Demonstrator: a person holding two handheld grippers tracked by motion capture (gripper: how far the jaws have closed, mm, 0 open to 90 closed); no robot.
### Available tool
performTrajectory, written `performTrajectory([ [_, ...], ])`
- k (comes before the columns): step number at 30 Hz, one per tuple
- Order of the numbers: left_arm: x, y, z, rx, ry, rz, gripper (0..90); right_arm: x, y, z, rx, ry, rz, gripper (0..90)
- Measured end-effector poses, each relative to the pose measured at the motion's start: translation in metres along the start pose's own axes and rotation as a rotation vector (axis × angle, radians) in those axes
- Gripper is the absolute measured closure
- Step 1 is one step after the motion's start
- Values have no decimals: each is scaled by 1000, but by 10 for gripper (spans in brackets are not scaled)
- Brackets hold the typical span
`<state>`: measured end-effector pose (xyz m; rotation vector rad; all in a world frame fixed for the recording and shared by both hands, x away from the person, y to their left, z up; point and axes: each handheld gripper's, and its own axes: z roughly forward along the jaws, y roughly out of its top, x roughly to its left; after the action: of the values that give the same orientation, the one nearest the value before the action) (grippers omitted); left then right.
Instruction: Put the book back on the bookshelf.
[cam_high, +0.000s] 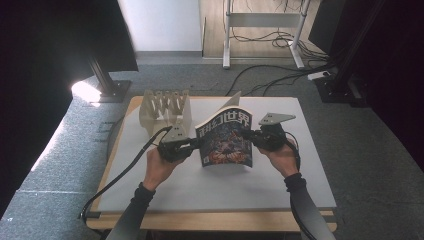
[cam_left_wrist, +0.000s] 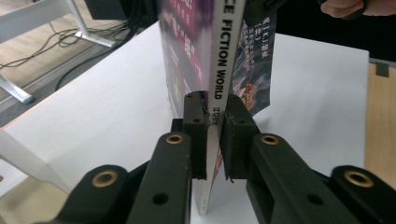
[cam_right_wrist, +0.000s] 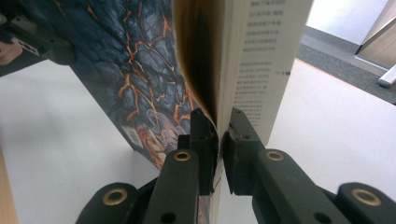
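Left gripper (cam_left_wrist: 213, 135) and right gripper (cam_right_wrist: 218, 140) clamp the magazine (cam_high: 226, 137) between them.

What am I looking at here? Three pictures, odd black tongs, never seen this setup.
No robot: a person holds hand-held tongs in each hand. The high view looks down on the white-topped table. The other two views come from cameras riding on each tool, looking along its jaws. The left tongs pinch the magazine at its spine; the right tongs pinch its page edge, so it stands upright between them. A slotted wooden rack stands behind on the table.
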<state>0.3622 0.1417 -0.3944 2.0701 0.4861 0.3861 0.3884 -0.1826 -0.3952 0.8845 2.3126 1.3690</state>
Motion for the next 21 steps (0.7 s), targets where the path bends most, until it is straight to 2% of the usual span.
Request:
performTrajectory([
  [3, -1, 2, 1, 4, -22, 8, 763, 0, -3, -3, 7, -2, -5, 812],
  [6, 0, 9, 5, -5, -40, -6, 711, -2, -9, -6, 15, -9, 1, 811],
  [9, 2, 18, 10, 9, -56, -6, 657, -6, -16, -9, -4, 7, 20, 808],
  [12, 4, 29, 17, 29, -66, -18, 642, -4, -17, -10, -11, 12, 10, 805],
  [16, 8, 38, 25, 56, -61, -30, 658, -4, -19, -12, -17, 14, 10, 798],
  [18, 10, 40, 27, 57, -72, -38, 718, -4, -21, -13, -19, 10, 14, 795],
  [19, 11, 40, 28, 57, -77, -48, 718, -4, -21, -13, -19, 10, 14, 795],
  [20, 12, 40, 28, 55, -79, -50, 792, -6, -23, -14, -21, 15, 22, 789],
  [21, 12, 40, 29, 51, -61, -39, 809, -7, -24, -15, -28, 16, 27, 781],
])
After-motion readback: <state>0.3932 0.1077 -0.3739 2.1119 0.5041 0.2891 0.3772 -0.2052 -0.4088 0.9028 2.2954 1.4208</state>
